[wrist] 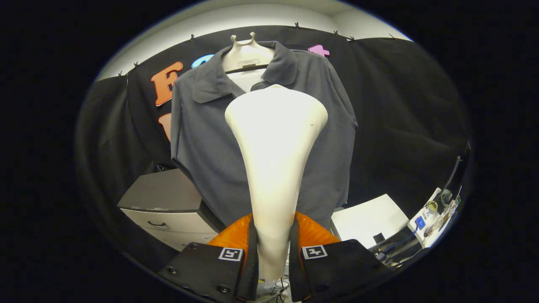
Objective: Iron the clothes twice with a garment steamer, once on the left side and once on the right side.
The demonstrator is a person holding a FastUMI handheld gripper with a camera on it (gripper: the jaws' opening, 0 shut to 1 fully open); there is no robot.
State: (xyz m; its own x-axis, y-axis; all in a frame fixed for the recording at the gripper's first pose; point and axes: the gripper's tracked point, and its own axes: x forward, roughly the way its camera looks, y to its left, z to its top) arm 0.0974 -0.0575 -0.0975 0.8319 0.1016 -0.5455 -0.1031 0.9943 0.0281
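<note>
Gripper (273,252) clamped on steamer handle.
Both fingers pinch the narrow handle of the cream-white plastic garment steamer (276,147); its wide head rises before the chest of a dark grey collared shirt (202,139), hung on a pale mannequin hanger (246,52).

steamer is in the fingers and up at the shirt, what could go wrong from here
The gripper is shut on the steamer, holding its narrow handle while the wide head stands far ahead of the fingers; the head could tilt or slip in the grip during a stroke. The grey shirt hangs loosely on a hanger, so pressing may swing it away instead of smoothing it. The head now sits at mid-chest, so a pass could miss the left or right side.
</note>
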